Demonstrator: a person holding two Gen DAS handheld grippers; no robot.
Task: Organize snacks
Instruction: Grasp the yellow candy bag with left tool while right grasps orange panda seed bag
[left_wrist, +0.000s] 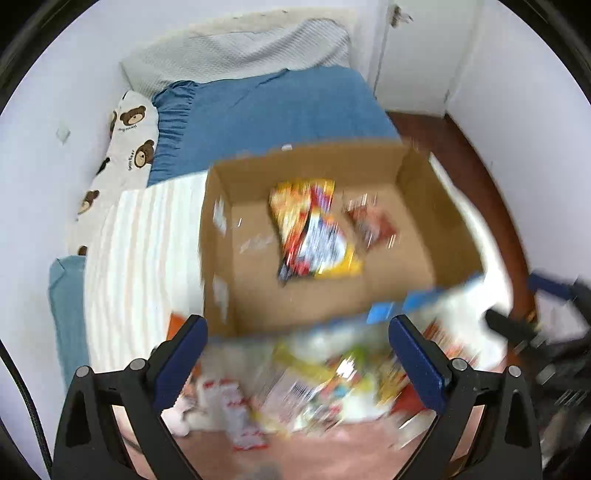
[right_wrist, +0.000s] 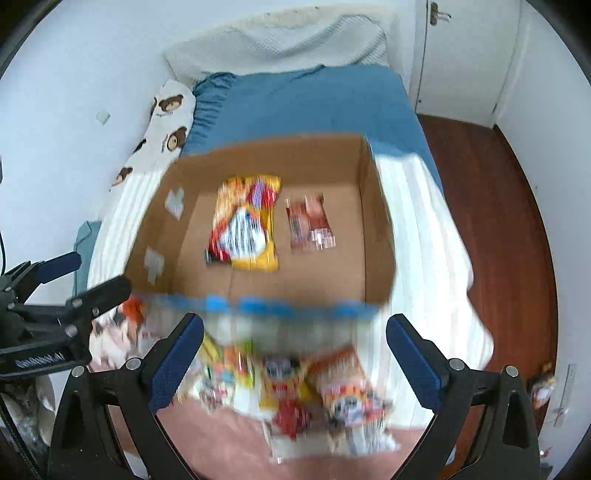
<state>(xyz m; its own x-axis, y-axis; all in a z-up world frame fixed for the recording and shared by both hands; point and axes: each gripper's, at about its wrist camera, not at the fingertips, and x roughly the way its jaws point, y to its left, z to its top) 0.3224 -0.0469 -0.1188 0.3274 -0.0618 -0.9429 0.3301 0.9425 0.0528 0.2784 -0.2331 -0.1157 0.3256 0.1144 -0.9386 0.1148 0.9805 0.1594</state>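
Both views are smeared by motion, so fine print on the packets cannot be read.

In the left wrist view the left gripper (left_wrist: 297, 328) fills the bottom of the frame with its blue-padded fingers (left_wrist: 181, 365) spread wide apart and nothing between them. Just beyond the fingertips, at lower centre, a heap of snack packets (left_wrist: 314, 384) lies on a pink cover (left_wrist: 332, 454). At the right edge the right gripper (left_wrist: 517, 295) shows in part, too blurred here to judge its gap.

In the right wrist view the right gripper (right_wrist: 295, 326) likewise has its fingers wide apart and holds nothing. The same heap (right_wrist: 295, 387) sits between and just past the fingertips, with a clear pack with blue caps (right_wrist: 258, 317) lying across the near edge of the cardboard box (right_wrist: 373, 236). The left gripper (right_wrist: 96, 273) enters from the left edge.

Farther up, mid-frame, the open box rests on a white striped blanket (right_wrist: 424, 236) on the bed. Inside it a yellow snack bag (right_wrist: 245, 225) lies flat at the centre of the floor, with a smaller red packet (right_wrist: 310, 223) just to its right, apart from it.

Beyond the box, in the upper frame, are a blue sheet (right_wrist: 314, 107), a bear-print pillow (right_wrist: 166, 122) at upper left and a grey pillow (right_wrist: 280, 40) at the top
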